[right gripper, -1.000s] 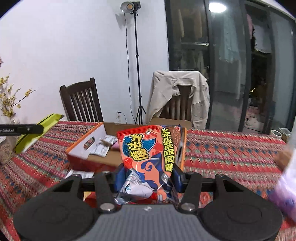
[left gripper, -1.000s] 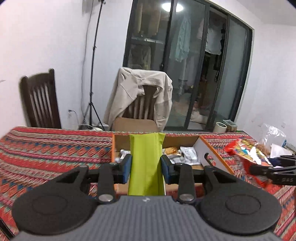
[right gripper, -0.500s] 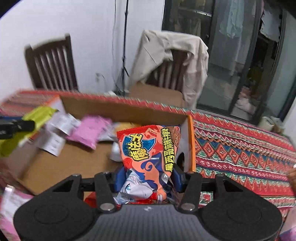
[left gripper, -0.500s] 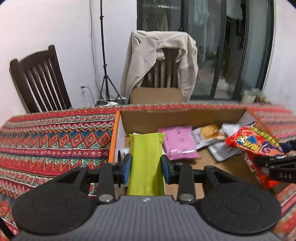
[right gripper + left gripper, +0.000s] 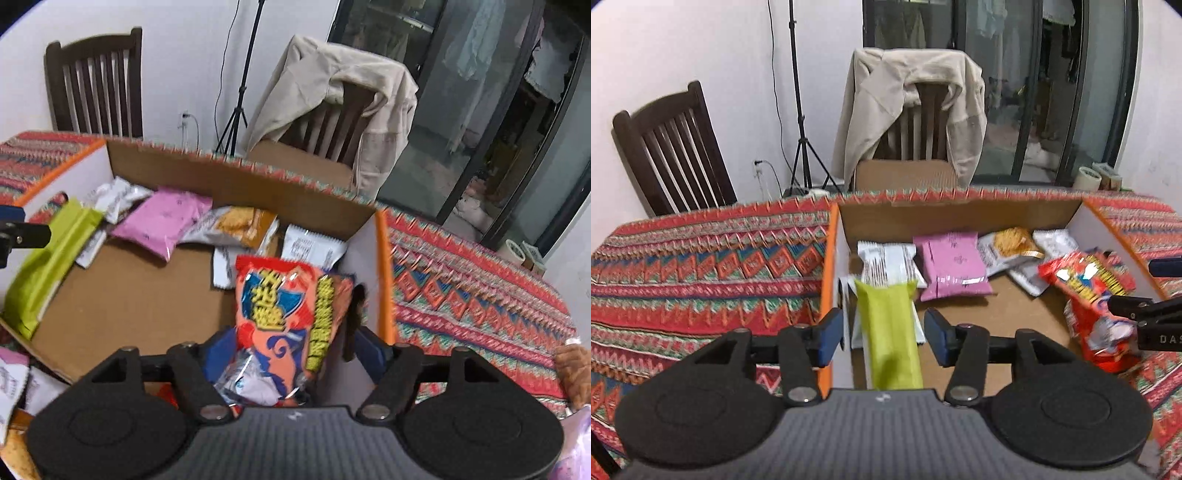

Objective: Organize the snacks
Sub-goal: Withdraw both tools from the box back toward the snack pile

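An open cardboard box [image 5: 960, 212] [image 5: 236, 184] with orange edges sits on the patterned tablecloth. My left gripper [image 5: 884, 334] is open at the box's left end, its jaws clear of the green packet [image 5: 888, 332], which leans there; it also shows in the right wrist view [image 5: 44, 258]. My right gripper [image 5: 295, 354] is open at the box's right end, the red snack bag [image 5: 291, 317] loose between its jaws, also in the left wrist view [image 5: 1089, 291]. A pink packet [image 5: 951, 267] [image 5: 162, 221] and several white packets lie in the box.
Two dark wooden chairs [image 5: 676, 147] stand behind the table, one draped with a beige jacket [image 5: 912, 99]. A light stand [image 5: 798, 110] stands by the wall. Loose packets [image 5: 14, 376] lie on the cloth at the box's near left.
Both grippers moved forward and down over the box and opened. The green packet and the red bag, held before, now sit loose between the spread jaws.
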Motion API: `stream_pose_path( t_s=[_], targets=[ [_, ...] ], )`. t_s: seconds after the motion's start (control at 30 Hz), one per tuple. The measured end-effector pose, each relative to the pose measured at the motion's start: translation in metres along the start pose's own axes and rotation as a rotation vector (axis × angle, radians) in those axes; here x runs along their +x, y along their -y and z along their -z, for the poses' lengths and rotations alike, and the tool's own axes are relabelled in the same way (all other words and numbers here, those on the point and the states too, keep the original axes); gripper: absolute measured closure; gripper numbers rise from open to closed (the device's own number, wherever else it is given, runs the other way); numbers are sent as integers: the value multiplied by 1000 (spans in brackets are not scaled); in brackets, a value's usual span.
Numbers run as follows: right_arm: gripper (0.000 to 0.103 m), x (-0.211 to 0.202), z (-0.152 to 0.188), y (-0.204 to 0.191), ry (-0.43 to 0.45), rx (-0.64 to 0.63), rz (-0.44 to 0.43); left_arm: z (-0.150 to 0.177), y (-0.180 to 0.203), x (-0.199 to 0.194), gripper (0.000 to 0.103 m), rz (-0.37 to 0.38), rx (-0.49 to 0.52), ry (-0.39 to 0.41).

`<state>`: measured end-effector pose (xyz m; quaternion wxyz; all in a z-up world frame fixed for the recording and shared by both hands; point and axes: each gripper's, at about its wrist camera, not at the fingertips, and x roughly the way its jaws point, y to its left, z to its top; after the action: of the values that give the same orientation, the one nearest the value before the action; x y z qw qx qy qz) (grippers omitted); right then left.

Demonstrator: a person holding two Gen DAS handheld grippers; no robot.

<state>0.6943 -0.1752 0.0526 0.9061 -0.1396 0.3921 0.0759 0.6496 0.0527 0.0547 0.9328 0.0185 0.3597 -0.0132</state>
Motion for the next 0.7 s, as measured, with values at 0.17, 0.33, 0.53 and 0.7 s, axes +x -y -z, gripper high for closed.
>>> stream_pose_path(
  t_s=[0.17,0.33,0.53,0.7],
  targets=[
    [18,-41,-8,16,67,11,7,-13,-5,-53,47,20,-2,69],
    [17,-89,-1,34,134,27,3,-13,-3,-114,14,56,18,141],
    [4,-161,26,53,248,57,-33,10,1,-184,0,67,52,214],
    [0,-220,63,63,323,89,-59,42,3,-237,0,97,71,274]
  ],
)
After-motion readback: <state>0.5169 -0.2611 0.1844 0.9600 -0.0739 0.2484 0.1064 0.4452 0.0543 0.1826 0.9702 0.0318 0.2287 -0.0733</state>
